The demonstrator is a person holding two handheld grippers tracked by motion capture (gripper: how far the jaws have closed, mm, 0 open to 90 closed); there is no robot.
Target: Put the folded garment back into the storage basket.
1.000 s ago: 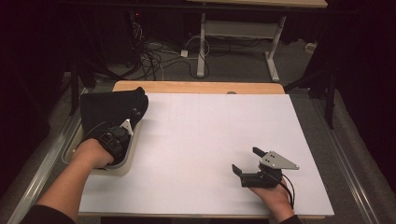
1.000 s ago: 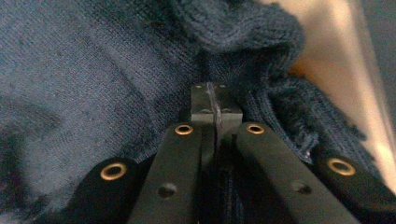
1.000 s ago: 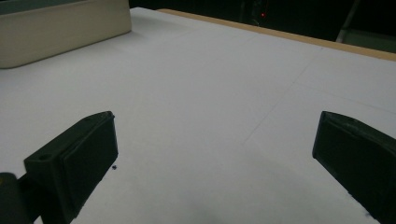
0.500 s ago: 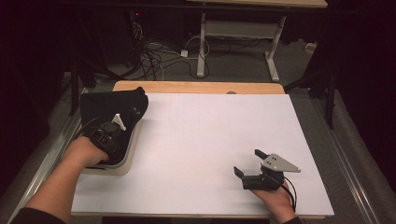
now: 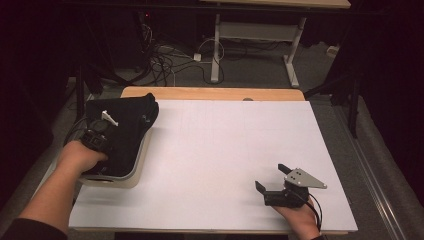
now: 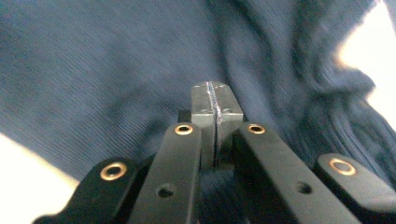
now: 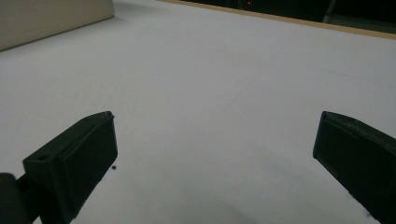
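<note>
Forward onto the ribbed dark cloth (image 5: 122, 131) went the left gripper (image 6: 215, 95) — closed; right gripper (image 5: 272, 180) gapes — matte white table (image 5: 225, 150).

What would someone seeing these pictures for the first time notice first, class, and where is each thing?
The eye goes first to the dark cloth heaped in a cream tub at the table's left edge, with the left gripper over it, jaws closed. Next comes the wide white table, where the right gripper rests near the front right corner, jaws open.
</note>
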